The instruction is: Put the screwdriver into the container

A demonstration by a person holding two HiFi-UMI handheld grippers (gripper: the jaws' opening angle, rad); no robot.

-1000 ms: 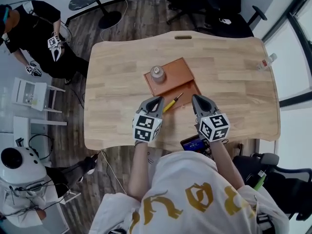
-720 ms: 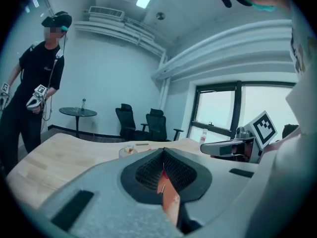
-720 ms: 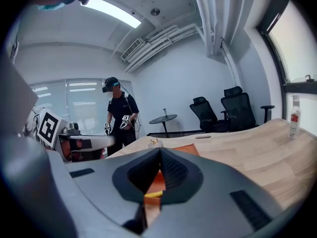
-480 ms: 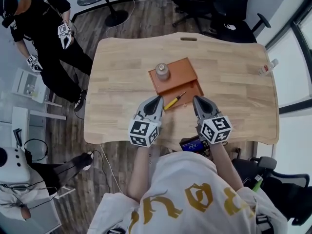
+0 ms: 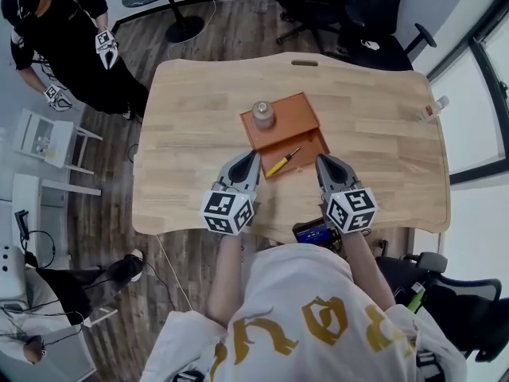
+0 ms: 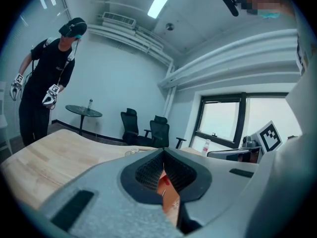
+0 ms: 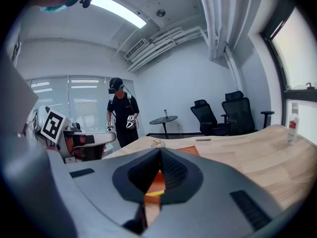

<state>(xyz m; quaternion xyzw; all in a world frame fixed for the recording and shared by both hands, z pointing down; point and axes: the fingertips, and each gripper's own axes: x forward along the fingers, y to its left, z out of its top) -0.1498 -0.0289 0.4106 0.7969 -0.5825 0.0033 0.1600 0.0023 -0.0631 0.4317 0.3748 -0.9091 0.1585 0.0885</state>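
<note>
A yellow-handled screwdriver (image 5: 281,162) lies slantwise on the near part of a brown tray-like container (image 5: 302,116) in the middle of the wooden table (image 5: 191,118). A small grey jar (image 5: 262,114) stands at the container's far left corner. My left gripper (image 5: 250,160) rests just left of the screwdriver, jaws shut and empty. My right gripper (image 5: 322,163) rests just right of it, also shut and empty. Between the right gripper's jaws (image 7: 159,155) a sliver of yellow handle (image 7: 154,193) and the orange container shows. The left gripper view (image 6: 164,155) shows only a strip of container.
A clear bottle (image 5: 430,108) stands at the table's right edge. Office chairs (image 5: 350,10) sit beyond the far edge. A person in black (image 5: 60,42) stands off the far left corner, holding grippers. A dark device (image 5: 312,231) is at the near table edge.
Both grippers have stayed beside the screwdriver; the left one shifted slightly leftward. The person in black moved a little. The head view has drifted.
</note>
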